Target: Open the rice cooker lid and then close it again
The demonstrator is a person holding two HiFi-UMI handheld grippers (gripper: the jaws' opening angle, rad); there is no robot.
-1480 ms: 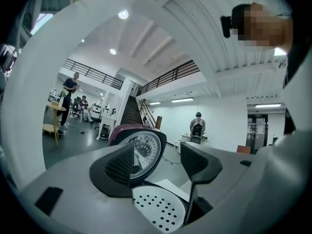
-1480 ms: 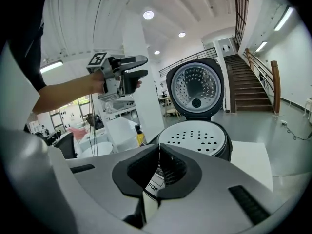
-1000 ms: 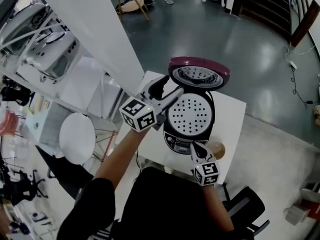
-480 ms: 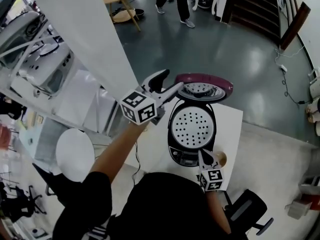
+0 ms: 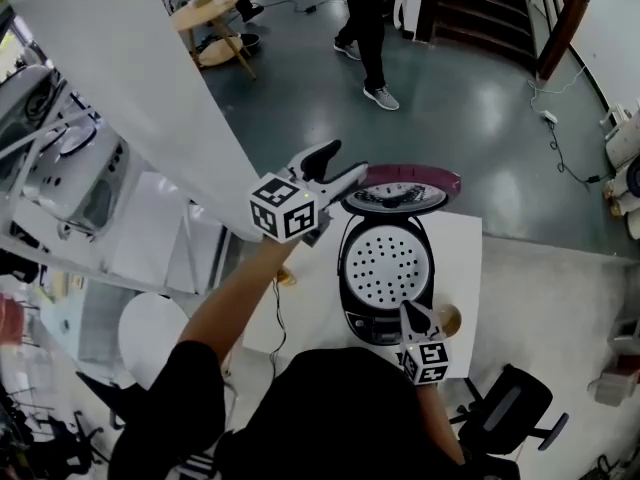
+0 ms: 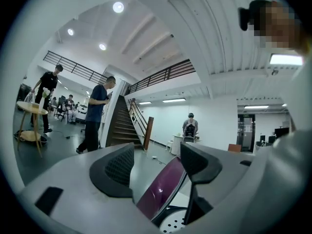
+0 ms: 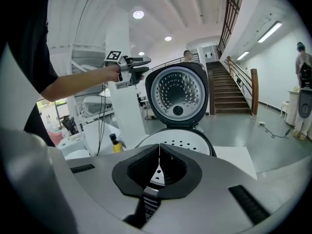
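Note:
The black rice cooker stands on a white table with its purple lid swung up, and the perforated inner plate is exposed. My left gripper is held high at the lid's upper left edge. It is open. In the left gripper view the lid's purple back shows low between the jaws, and the left gripper grips nothing. My right gripper is shut and empty at the cooker's front. From the right gripper the lid's shiny inner face looks upright.
A brown round object lies on the table by my right gripper. A small yellow bottle stands left of the cooker. A person walks on the floor beyond, near a round wooden table. A black chair is at lower right.
My left gripper has risen and moved forward from beside the pot to the lid's upper left edge, staying open. The right gripper has shifted slightly at the cooker's front.

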